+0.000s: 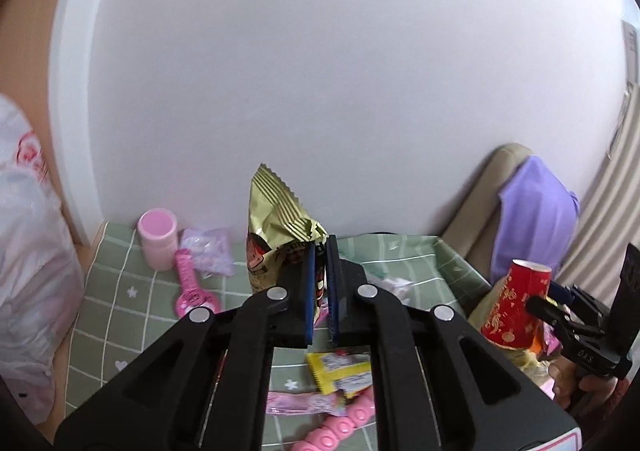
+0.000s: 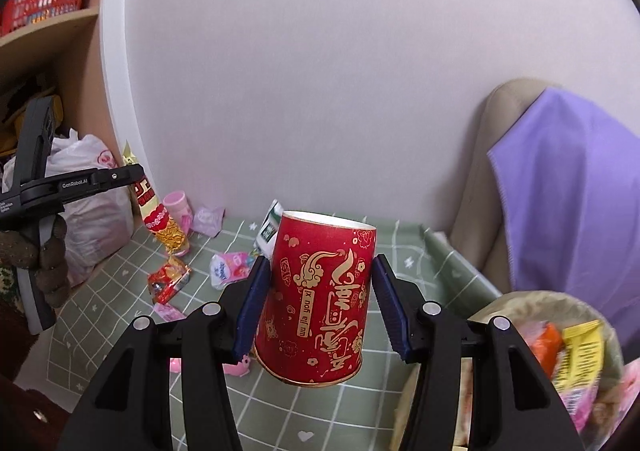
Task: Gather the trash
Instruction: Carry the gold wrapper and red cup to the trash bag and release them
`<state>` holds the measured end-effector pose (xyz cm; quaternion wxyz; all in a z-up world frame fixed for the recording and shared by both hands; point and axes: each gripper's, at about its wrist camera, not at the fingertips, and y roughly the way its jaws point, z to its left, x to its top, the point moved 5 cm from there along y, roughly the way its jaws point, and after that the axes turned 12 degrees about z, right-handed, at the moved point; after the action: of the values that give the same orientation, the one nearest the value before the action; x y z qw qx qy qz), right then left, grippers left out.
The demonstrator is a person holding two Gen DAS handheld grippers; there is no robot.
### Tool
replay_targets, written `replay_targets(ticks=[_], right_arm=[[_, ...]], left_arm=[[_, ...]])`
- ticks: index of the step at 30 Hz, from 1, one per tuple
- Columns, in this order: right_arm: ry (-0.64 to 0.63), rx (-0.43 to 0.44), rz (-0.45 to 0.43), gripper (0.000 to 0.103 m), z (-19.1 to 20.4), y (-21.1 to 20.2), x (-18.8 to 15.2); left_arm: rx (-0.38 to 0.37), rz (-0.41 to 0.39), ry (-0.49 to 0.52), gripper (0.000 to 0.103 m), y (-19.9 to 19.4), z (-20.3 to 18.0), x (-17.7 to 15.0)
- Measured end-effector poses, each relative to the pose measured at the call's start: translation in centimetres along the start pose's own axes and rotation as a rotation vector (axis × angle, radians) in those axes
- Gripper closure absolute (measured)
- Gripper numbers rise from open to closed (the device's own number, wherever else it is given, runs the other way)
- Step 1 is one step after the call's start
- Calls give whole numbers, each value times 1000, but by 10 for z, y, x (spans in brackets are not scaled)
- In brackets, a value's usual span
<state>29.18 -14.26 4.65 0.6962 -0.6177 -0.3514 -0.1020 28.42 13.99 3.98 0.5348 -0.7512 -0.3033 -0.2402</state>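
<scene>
Red with gold lettering, the paper cup [image 2: 318,301] sits upright between my right gripper [image 2: 318,295], whose jaws are spread wide and pressing on its sides, lifted above the green checked table [image 2: 280,403]. Just to its right I see the trash bag [image 2: 520,305], already holding a yellow wrapper [image 2: 580,355]. My left gripper [image 1: 320,287] has its jaws pressed together on a gold snack bag [image 1: 280,227], which stands up from them. Below it on the table lie a yellow packet [image 1: 340,371], a pink bottle [image 1: 158,245] and a pink toy [image 1: 192,287].
</scene>
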Motion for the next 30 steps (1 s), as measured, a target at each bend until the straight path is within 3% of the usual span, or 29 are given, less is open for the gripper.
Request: replay_targets(ticks=[8, 13, 21, 27, 30], right_arm=[[57, -60, -83, 53, -30, -43, -8], [78, -124, -132, 53, -53, -74, -17], [142, -292, -179, 53, -115, -132, -45], [229, -395, -185, 53, -165, -170, -81], [256, -419, -189, 53, -185, -183, -95]], left_arm=[[-52, -56, 187, 98, -19, -77, 19], [-134, -64, 302, 98, -22, -133, 23], [-363, 1, 399, 98, -11, -231, 18], [-586, 115, 450, 98, 12, -306, -3], [-662, 181, 475, 98, 25, -336, -17]])
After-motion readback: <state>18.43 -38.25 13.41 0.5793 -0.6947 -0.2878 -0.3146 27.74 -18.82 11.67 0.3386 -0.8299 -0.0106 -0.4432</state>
